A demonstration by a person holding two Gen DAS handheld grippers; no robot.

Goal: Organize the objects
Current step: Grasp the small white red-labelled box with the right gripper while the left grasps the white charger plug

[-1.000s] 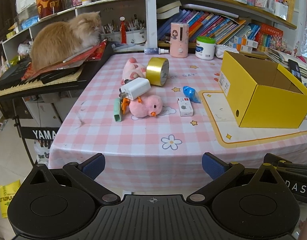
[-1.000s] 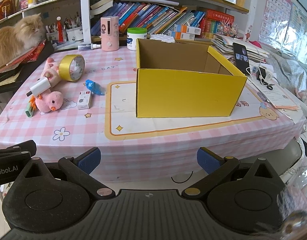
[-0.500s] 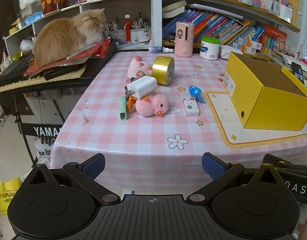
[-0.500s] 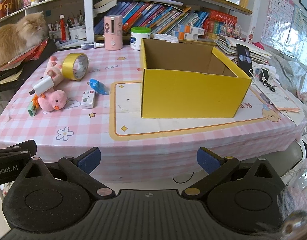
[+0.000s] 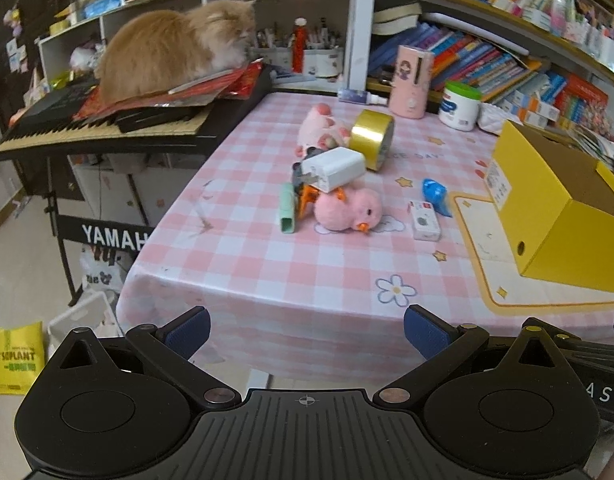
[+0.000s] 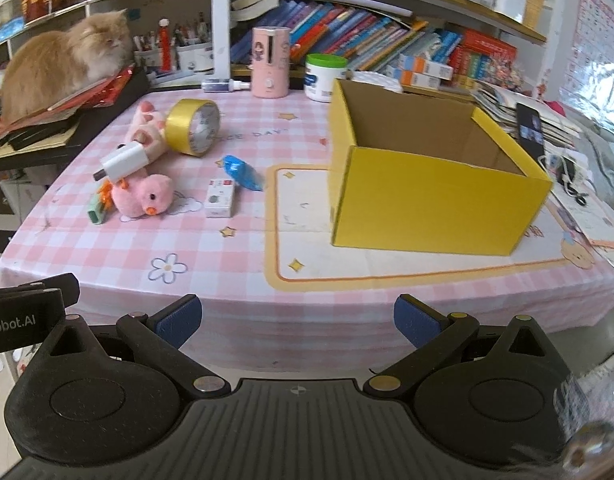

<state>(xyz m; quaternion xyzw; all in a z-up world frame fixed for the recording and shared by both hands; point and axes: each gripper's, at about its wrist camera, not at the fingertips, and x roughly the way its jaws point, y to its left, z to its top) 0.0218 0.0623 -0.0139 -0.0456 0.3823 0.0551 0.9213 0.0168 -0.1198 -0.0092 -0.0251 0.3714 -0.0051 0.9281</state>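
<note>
On the pink checked tablecloth (image 5: pixel 243 264) lies a cluster of loose items: a pink plush duck (image 5: pixel 349 210), a white charger (image 5: pixel 333 170) resting on it, a gold tape roll (image 5: pixel 373 138), a pink plush paw (image 5: pixel 321 130), a green tube (image 5: pixel 287 212), a blue wrapped item (image 5: pixel 435 194) and a small white box (image 5: pixel 425 220). An open, empty yellow box (image 6: pixel 435 176) stands to the right. My left gripper (image 5: pixel 305 330) and right gripper (image 6: pixel 297 318) are both open, held off the table's front edge.
An orange cat (image 5: pixel 171 48) sits on a keyboard (image 5: pixel 99 128) left of the table. Bookshelves (image 6: pixel 387 48), a pink dispenser (image 6: pixel 270 62) and a white jar (image 6: pixel 325 78) line the back. A phone (image 6: pixel 529 128) and papers lie at the right.
Both grippers have moved forward toward the table; the objects look larger and nearer. Nothing on the table has moved.
</note>
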